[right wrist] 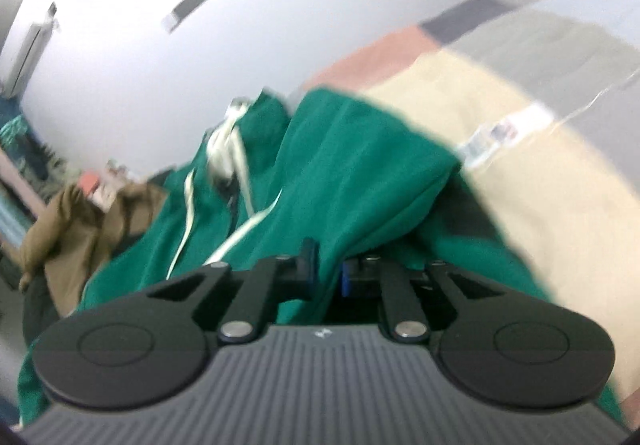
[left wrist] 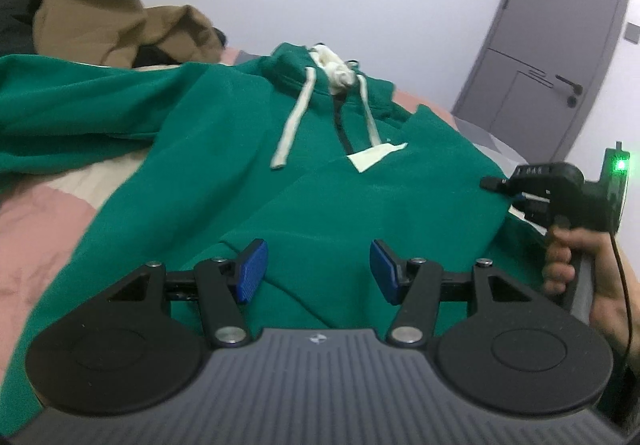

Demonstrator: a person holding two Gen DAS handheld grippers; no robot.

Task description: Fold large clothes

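The left claw hovers with its 2 blue pads apart over the hem of the green hoodie, which lies spread on the bed. The right claw is clamped on a fold of the hoodie's edge. Farther back lie a brown garment and a grey door.

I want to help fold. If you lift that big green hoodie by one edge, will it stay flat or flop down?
The green fleece hoodie would probably flop: it already lies in soft folds. Where the right gripper pinches it, cloth bunches and drapes. Its white drawstrings would likely dangle.
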